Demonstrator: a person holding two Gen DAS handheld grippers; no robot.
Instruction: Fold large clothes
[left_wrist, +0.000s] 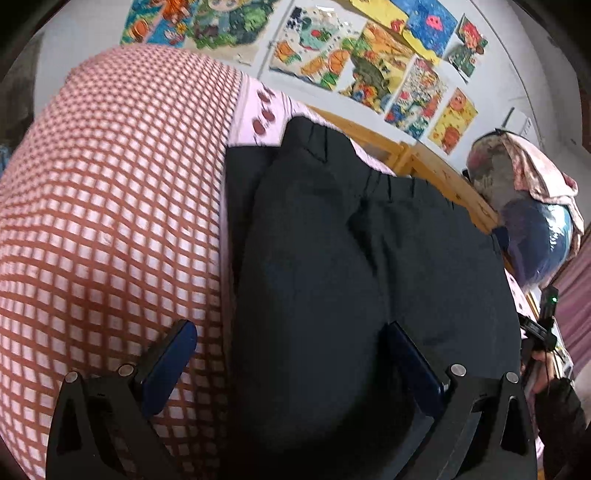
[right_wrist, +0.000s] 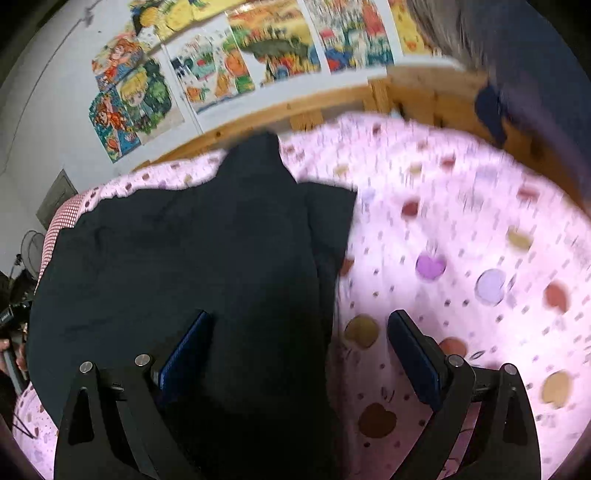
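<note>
On a bed (right_wrist: 461, 229) with a pink heart-print sheet, both tools gape wide and empty: the left tool (left_wrist: 291, 343) straddles the near left edge of the black trousers (left_wrist: 351, 258), the right tool (right_wrist: 299, 332) their right edge. Beyond, the waistband lies partly folded; folding looks unfinished.

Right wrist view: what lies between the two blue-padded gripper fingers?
The black garment's right edge and pink heart-print bedsheet lie between the open right gripper's fingers.

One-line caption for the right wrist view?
Open right gripper straddles the edge of black trousers on a pink heart-print sheet.
</note>
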